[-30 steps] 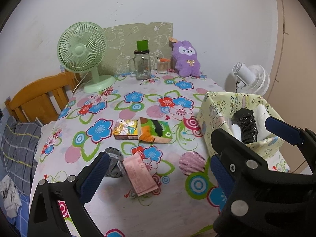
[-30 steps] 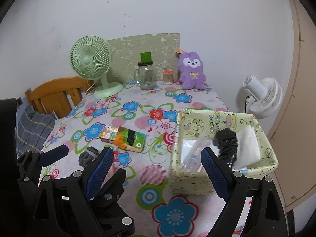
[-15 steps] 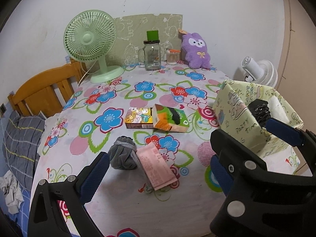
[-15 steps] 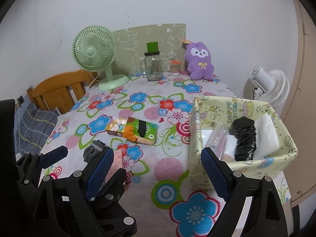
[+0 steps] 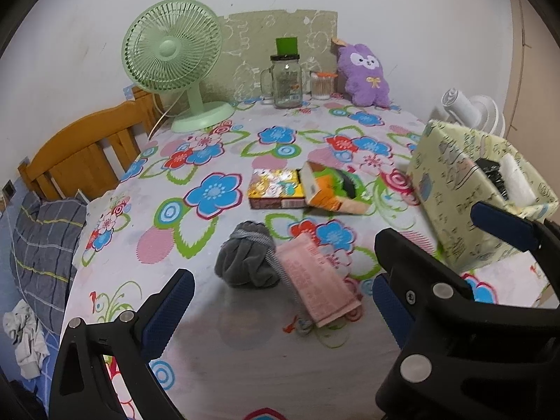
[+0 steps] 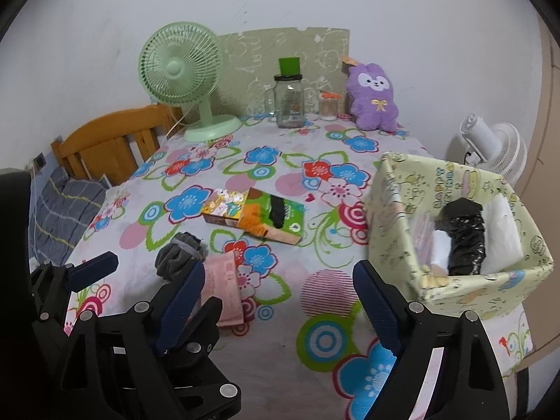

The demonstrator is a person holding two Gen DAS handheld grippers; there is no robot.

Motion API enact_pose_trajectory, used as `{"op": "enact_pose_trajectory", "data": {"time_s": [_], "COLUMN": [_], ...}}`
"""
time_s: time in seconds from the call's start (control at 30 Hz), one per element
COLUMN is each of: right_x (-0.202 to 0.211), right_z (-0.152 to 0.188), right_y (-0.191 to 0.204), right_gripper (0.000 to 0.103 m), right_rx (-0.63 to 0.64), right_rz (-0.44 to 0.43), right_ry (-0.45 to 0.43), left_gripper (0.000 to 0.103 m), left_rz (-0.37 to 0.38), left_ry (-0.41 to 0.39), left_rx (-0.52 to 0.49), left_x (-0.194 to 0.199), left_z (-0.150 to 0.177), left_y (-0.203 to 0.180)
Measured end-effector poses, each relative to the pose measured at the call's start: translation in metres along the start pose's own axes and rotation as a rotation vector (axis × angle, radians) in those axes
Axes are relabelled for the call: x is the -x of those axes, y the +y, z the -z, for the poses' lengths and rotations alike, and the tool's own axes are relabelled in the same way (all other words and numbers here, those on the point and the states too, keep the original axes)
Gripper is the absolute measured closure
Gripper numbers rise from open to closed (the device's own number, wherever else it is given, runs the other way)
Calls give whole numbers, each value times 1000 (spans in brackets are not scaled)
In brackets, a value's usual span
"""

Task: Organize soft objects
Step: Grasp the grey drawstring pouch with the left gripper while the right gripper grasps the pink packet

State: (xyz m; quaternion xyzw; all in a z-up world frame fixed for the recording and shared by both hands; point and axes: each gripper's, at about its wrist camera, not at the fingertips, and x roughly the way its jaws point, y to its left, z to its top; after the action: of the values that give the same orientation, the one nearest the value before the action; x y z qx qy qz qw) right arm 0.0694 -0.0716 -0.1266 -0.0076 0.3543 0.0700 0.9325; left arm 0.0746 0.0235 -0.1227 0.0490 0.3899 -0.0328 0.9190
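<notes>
Left tongs [image 5: 280, 287]: spread wide, empty, aimed at the balled grey knitted sock [image 5: 246, 257] touching the pink fabric packet [image 5: 316, 287] on the flowered counter [image 5: 210, 343]. Right tongs [image 6: 280, 280]: wide, empty, near the yellow-green cloth bin [image 6: 395, 224], likely the destination.

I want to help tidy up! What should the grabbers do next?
Probably lower the open left gripper onto the grey rolled-up sock. It lies loose on the flowered tablecloth just ahead, while the yellow-green fabric box already holds other soft things.
</notes>
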Motion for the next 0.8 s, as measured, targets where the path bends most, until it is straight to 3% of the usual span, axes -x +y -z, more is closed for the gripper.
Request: {"op": "enact_pose_trajectory", "data": {"time_s": [0.37, 0.8], "right_x": [-32, -74], "right_z": [0, 6], "right_y": [16, 32], "right_gripper": [15, 24], "right_rx": [18, 54], "right_rz": [-36, -73], "right_ry": [56, 171], "left_gripper": [6, 10], "left_rz": [-13, -28], "left_ry": [62, 116], "left_rx": [-2, 16], "left_x": [-25, -49], "left_z": [13, 21], "left_y": [21, 36]}}
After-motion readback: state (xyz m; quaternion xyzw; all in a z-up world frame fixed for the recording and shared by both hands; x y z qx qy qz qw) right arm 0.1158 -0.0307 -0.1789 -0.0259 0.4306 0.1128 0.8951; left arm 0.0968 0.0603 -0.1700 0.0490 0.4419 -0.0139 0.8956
